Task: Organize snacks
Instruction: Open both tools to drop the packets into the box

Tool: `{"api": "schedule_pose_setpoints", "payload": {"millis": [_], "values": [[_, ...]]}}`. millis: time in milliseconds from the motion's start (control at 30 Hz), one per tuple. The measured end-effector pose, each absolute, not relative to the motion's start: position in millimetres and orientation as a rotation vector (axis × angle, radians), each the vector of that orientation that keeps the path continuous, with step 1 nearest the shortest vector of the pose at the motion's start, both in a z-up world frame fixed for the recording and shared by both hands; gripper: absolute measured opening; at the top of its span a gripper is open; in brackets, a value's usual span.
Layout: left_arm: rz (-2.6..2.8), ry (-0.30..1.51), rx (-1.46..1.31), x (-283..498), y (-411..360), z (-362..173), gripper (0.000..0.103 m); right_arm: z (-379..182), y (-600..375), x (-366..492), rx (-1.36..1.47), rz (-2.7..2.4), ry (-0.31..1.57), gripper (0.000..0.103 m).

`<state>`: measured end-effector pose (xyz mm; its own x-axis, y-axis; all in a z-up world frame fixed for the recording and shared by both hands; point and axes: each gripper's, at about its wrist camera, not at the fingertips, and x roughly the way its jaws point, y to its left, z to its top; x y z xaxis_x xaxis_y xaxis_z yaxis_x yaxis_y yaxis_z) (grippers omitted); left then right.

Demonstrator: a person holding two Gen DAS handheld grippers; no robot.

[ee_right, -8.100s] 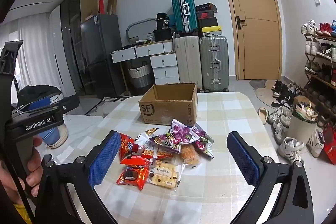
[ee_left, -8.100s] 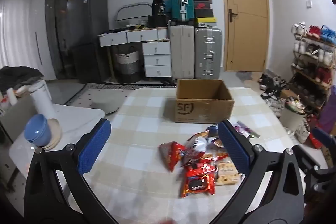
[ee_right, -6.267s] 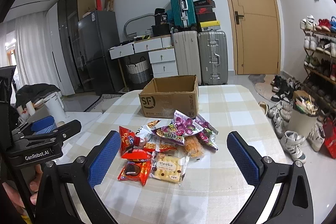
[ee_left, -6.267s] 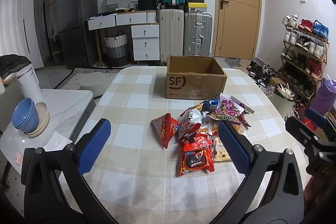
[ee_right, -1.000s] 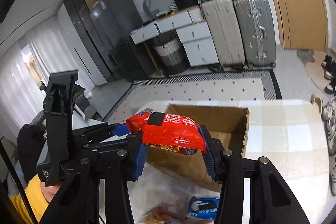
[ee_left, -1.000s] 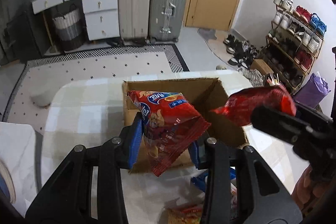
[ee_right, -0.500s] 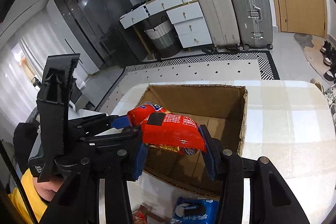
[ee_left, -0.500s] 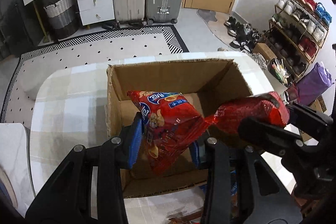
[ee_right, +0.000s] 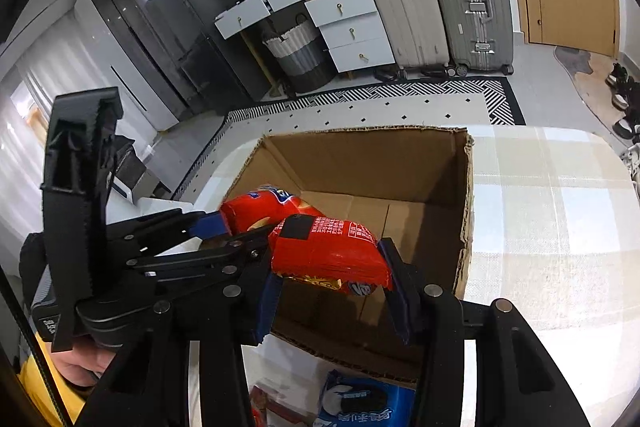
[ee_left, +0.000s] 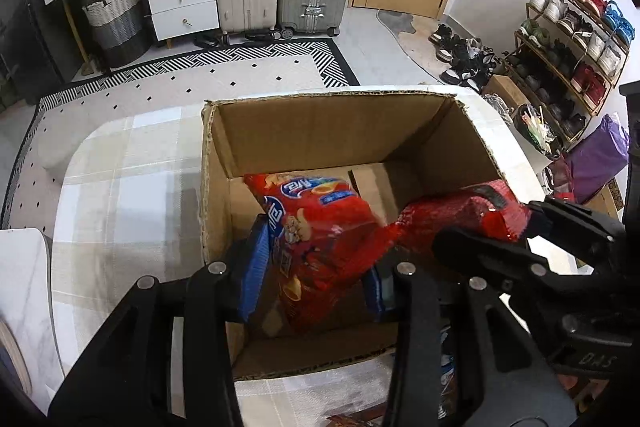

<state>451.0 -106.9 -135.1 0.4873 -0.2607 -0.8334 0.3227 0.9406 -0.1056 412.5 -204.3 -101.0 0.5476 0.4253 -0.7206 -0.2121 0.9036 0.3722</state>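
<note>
Two red packs, both over the open cardboard box (ee_left: 320, 131) on the checked table (ee_left: 120, 195).

Left wrist view: my left gripper (ee_left: 312, 267) has the red snack bag (ee_left: 316, 227) between its blue pads, jaws opening now, bag hanging inside the box mouth. To do it well I'd let go w/ the bag low over the bare box floor, then lift straight up so the pads don't drag it back out. My right gripper (ee_left: 500, 227) comes in from the right w/ the second red packet (ee_left: 460, 211), touching or nearly touching the bag; I'd keep them from tangling. Writing on the bag: white-on-blue logo, can't read it.

Right wrist view: right gripper (ee_right: 332, 275) pinches the red packet (ee_right: 328, 251) across its width, over the box's near side. Small white print on its back, illegible. Blue pack (ee_right: 360, 403) lies on the table just outside the box, print too small to read. Left gripper (ee_right: 208, 223) sits beside, red bag (ee_right: 256, 207) at its tip.
</note>
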Motion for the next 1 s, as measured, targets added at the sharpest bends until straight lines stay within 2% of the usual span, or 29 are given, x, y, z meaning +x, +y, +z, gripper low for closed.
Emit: {"api": "schedule_pose_setpoints", "payload": {"millis": [200, 367, 500, 567, 767, 867, 1000], "values": [[-0.344, 0.985, 0.074, 450.3, -108.0, -134.8, 0.056, -101.0, -204.1, 411.7, 0.241, 0.368, 0.920, 0.048], [-0.331, 0.979, 0.079, 443.5, -100.2, -128.5, 0.057, -98.2, -205.4, 408.9, 0.235, 0.366, 0.915, 0.051], [-0.309, 0.979, 0.090, 432.4, -96.7, -121.0, 0.059, -89.9, -206.0, 401.0, 0.242, 0.354, 0.894, 0.062], [-0.298, 0.969, 0.088, 425.1, -93.5, -114.5, 0.060, -80.2, -205.9, 394.9, 0.234, 0.356, 0.864, 0.064], [-0.277, 0.931, 0.063, 392.2, -80.4, -85.0, 0.069, -42.2, -205.9, 365.4, 0.211, 0.345, 0.777, 0.065], [-0.272, 0.892, 0.035, 364.2, -70.0, -64.8, 0.079, -21.2, -205.7, 347.9, 0.206, 0.350, 0.733, 0.070], [-0.262, 0.843, 0.016, 323.1, -56.8, -41.0, 0.080, 6.3, -203.4, 317.4, 0.194, 0.357, 0.668, 0.072]]}}
